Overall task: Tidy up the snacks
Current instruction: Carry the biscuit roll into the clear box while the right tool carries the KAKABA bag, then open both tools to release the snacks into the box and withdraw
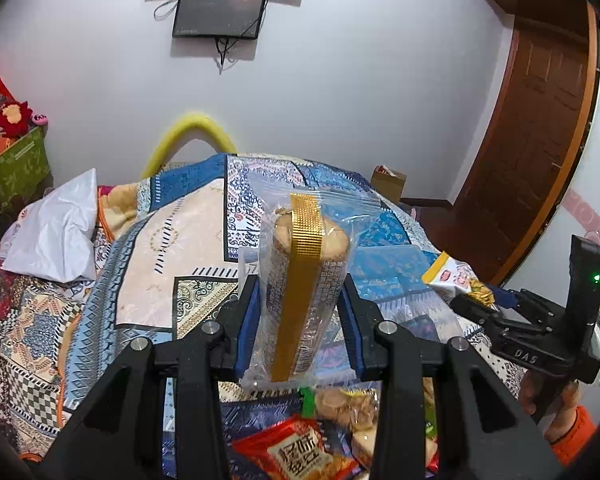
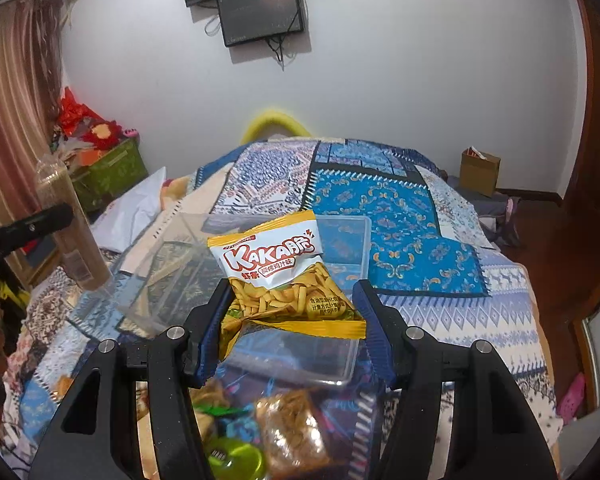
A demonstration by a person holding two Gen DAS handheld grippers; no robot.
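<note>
Nearest my left lens, the left hand-held gripper (image 1: pixel 298 312) clamps its blue pads on a tall biscuit sleeve (image 1: pixel 302 292) in clear wrap with a gold strip, raised upright above the bed; the lower end of the sleeve sits behind my fingers, and its print is too warped for me to read; below it I see a loose heap of snacks cut off by the frame edge, a red packet (image 1: pixel 296 452) among them, its far side hidden by the gripper arms; from the right wrist view, the right hand-held gripper (image 2: pixel 292 320) pinches the bottom corner of a yellow-and-white chip packet (image 2: pixel 280 276), held tilted over a clear plastic box (image 2: pixel 340 248) that lies on the patchwork quilt (image 2: pixel 400 208); I cannot tell what the box holds, since the packet covers most of it; more wrapped snacks (image 2: pixel 292 432) and a green round thing (image 2: pixel 236 460) blur beneath my fingers; around me, a white pillow (image 1: pixel 56 236) lies at the left of the bed, a green bin (image 2: pixel 108 168) of red clutter stands by the wall, a cardboard box (image 2: pixel 480 172) sits on the floor, and a dark screen (image 1: pixel 220 10) hangs above.
</note>
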